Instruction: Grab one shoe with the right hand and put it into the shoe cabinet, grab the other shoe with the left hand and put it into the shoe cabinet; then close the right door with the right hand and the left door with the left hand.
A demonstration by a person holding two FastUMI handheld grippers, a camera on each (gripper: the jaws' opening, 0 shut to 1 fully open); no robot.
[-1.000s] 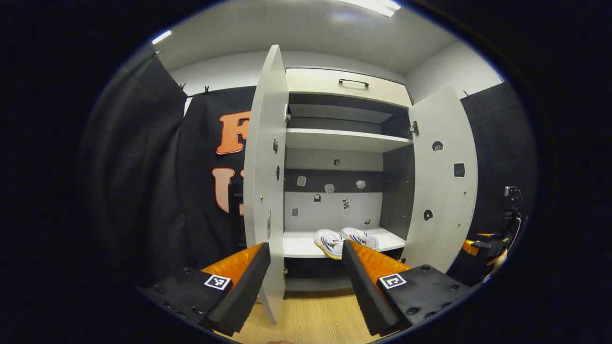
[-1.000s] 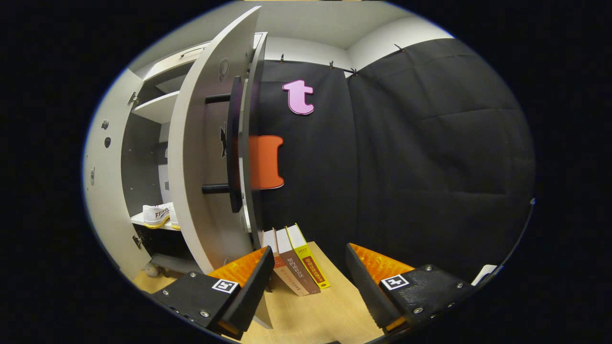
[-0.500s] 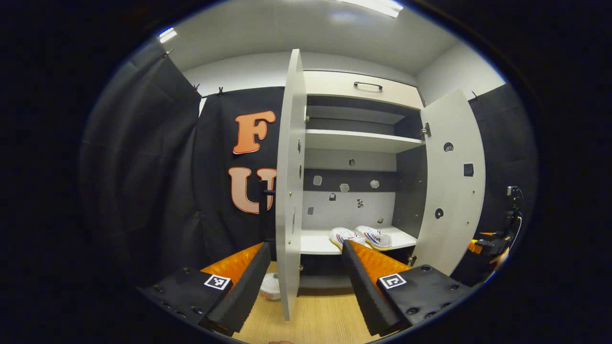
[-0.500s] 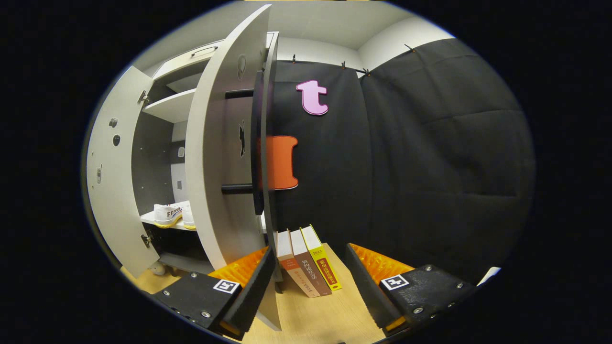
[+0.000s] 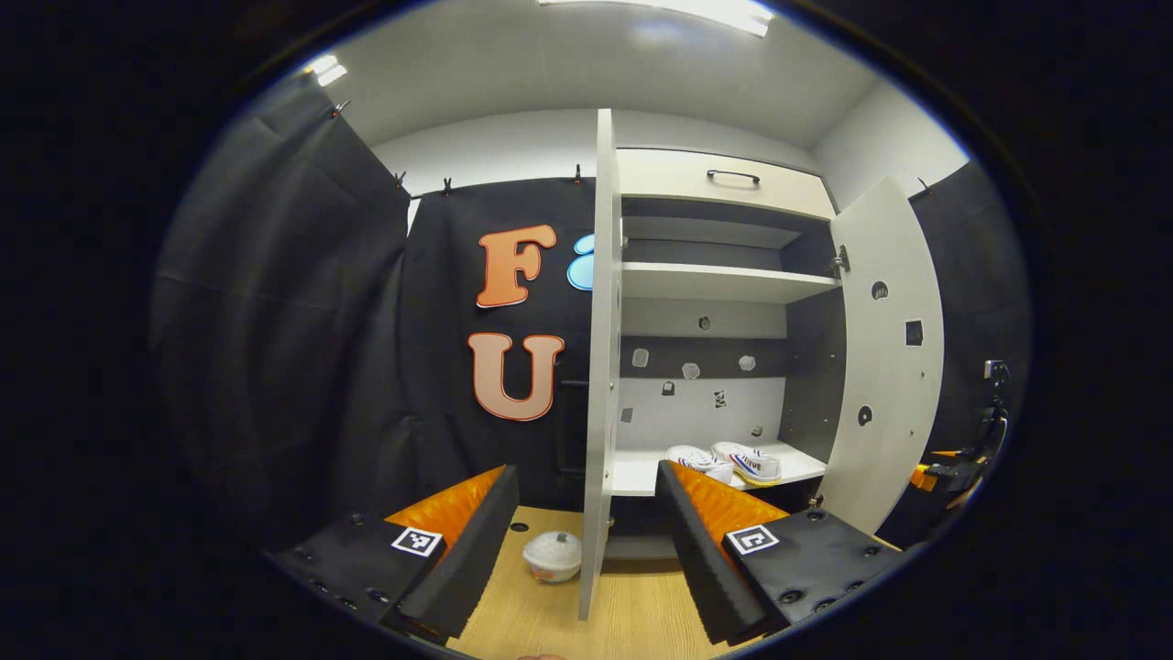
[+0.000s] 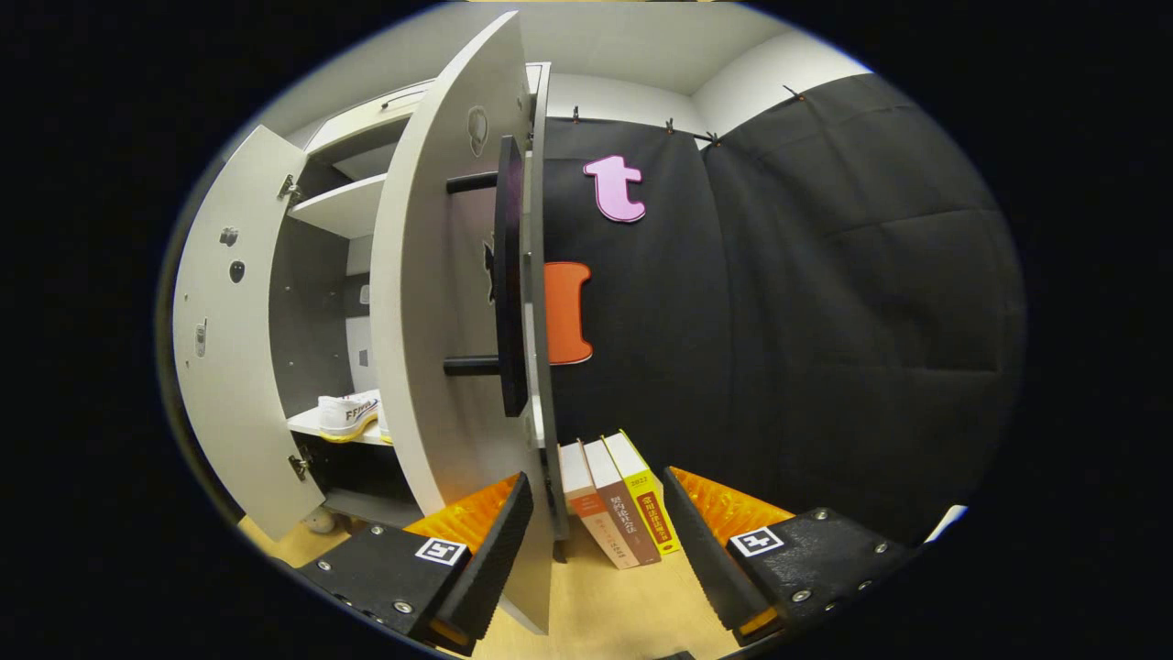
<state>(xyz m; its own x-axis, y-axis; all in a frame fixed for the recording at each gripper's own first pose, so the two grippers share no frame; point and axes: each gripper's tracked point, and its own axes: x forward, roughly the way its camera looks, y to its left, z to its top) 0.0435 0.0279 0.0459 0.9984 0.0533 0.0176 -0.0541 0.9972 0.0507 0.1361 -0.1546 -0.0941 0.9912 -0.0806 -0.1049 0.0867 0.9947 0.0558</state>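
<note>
Both shoes (image 5: pixel 724 461) are sitting side by side on the cabinet's (image 5: pixel 724 275) lower shelf, toes toward the front, touching or nearly so. In the left gripper view they are lying at about four o'clock from the picture's middle, just above the tip of that gripper's right-hand finger.

The left gripper (image 5: pixel 586 541) is hanging released, its fingers spread wide and holding nothing. The left door (image 5: pixel 600 367) is standing edge-on to it, running from twelve o'clock down to six between the two fingers, without touching either. The right door (image 5: pixel 884 357) is swinging wide at three o'clock. A small white bowl (image 5: pixel 552 555) is resting on the wooden floor (image 5: pixel 632 614) at six o'clock, just beside the left door's bottom edge.

In the right gripper view, the right gripper (image 6: pixel 596 550) is likewise spread apart and empty. The right door (image 6: pixel 449 312) is looming close at eleven o'clock, its black handle (image 6: pixel 509 275) facing outward, its lower edge just beside the left-hand finger; I cannot tell whether they are touching. One shoe (image 6: pixel 348 412) is peeking out at nine o'clock between the two doors. Three books (image 6: pixel 619 500) are leaning against the wall at six o'clock, between the fingers.
</note>
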